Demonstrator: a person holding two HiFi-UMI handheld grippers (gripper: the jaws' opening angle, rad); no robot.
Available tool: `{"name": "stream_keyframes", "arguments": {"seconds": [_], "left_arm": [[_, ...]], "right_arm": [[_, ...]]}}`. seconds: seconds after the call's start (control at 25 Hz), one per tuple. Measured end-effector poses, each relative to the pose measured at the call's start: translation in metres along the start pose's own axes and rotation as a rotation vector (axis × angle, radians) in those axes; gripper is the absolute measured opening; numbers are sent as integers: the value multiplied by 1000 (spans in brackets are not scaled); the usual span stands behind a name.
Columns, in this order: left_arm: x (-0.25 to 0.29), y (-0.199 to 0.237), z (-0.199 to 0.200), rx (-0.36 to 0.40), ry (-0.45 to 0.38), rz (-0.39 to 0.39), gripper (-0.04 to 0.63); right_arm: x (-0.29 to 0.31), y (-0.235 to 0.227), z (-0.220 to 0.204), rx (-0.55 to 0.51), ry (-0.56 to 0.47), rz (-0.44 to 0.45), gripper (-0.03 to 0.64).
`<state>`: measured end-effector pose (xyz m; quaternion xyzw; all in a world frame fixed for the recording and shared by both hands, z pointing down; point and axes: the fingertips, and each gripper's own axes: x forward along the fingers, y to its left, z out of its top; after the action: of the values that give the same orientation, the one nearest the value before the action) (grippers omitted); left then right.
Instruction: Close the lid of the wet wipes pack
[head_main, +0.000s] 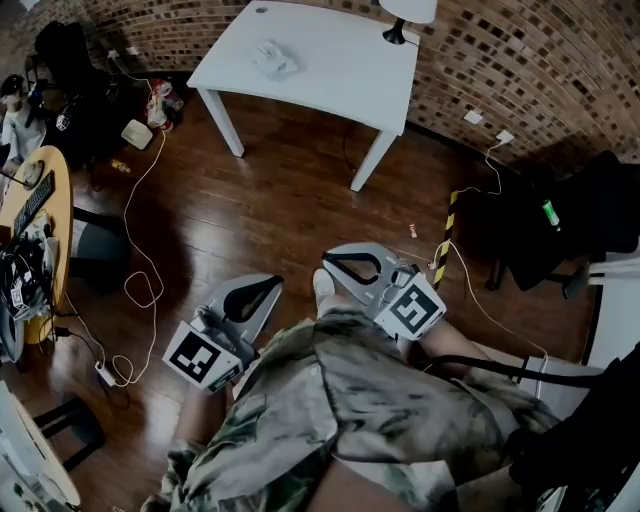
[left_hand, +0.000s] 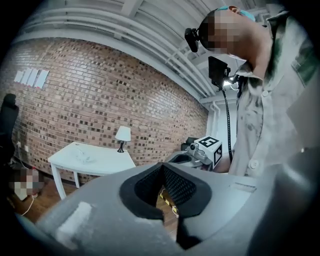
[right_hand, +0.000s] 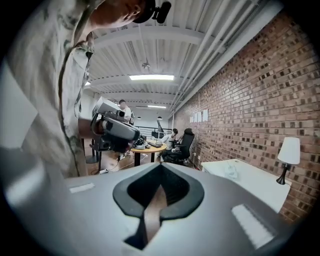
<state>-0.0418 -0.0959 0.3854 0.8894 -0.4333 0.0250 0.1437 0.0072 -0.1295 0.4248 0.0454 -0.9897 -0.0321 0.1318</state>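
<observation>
Jaws: left gripper (head_main: 272, 284) and right gripper (head_main: 330, 262) both closed tip to tip, nothing between them. Wet wipes pack (head_main: 273, 58): lying on white table (head_main: 340, 75), well apart from both grippers.

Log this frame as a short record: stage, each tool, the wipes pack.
Stage: not under way; person stands back from the white table
Left tool: shut, empty, near the body
Right tool: shut, empty, near the body
Wet wipes pack: on that table, far from both tools
Lid: too small to tell
Also there: lamp at table's far edge
</observation>
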Motion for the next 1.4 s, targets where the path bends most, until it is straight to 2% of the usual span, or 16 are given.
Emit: {"name": "stream_keyframes", "arguments": {"seconds": [0.28, 0.56, 0.72, 0.96, 1.4], "left_arm": [[62, 58, 26, 10, 7, 49, 0], [92, 116, 37, 11, 15, 91, 0], [108, 156, 45, 26, -10, 73, 0], [131, 242, 53, 29, -32, 49, 0], [199, 415, 46, 74, 70, -50, 0]], "right_arm": [[4, -93, 3, -33, -21, 18, 6], [17, -142, -4, -18, -22, 7, 6], [35, -167, -9, -21, 0, -12, 6], [74, -225, -10, -12, 45, -79, 6], [157, -330, 6, 19, 97, -220, 6]]}}
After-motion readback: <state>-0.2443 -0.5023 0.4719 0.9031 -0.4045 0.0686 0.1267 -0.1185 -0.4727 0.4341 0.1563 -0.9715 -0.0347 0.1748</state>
